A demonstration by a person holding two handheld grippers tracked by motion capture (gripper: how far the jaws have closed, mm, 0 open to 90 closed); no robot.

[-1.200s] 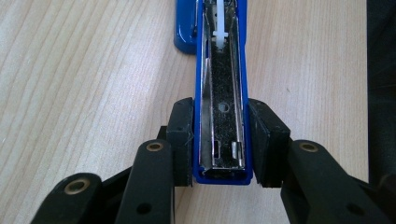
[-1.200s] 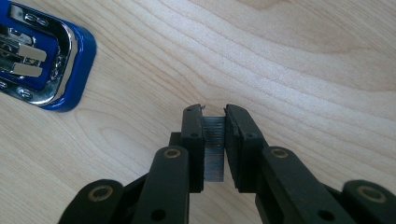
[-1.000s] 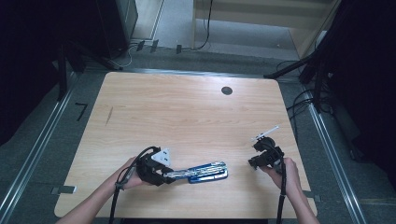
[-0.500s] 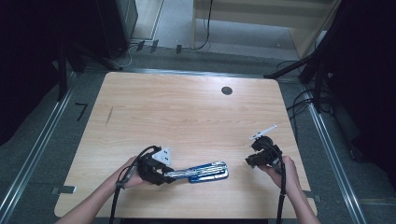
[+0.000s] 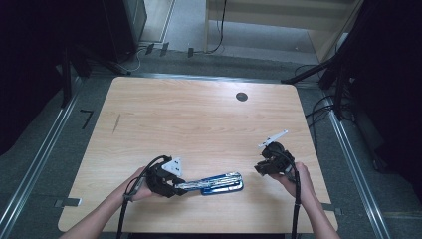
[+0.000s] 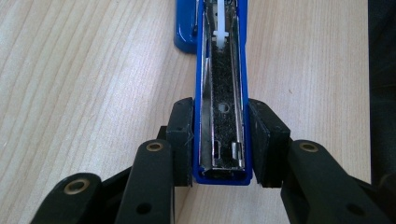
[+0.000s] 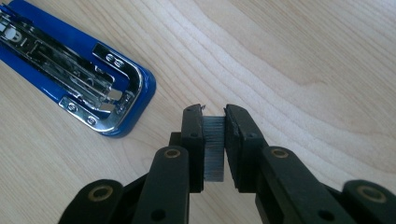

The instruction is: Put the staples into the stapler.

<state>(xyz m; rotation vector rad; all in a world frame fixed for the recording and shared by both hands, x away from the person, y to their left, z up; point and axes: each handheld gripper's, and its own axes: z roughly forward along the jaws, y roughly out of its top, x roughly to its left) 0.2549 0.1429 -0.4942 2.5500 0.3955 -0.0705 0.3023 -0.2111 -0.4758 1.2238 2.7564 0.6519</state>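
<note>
Two grippers low over table (image 5: 199, 114). Left gripper (image 6: 223, 140) clamps open blue stapler (image 6: 223, 93) by magazine arm end, pads (image 6: 183, 140) pressed on both blue sides; stapler lies flat near front edge, base stretching toward right gripper (image 7: 214, 135). Right gripper pinches strip of staples (image 7: 214, 147) between pads, just beside stapler base, not touching it.

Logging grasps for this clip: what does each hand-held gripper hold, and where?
Left hand-held gripper: opened blue stapler, clamped across its near end. Right hand-held gripper: staple strip, by its sides.

Overhead cam; two close jaw-cams
</note>
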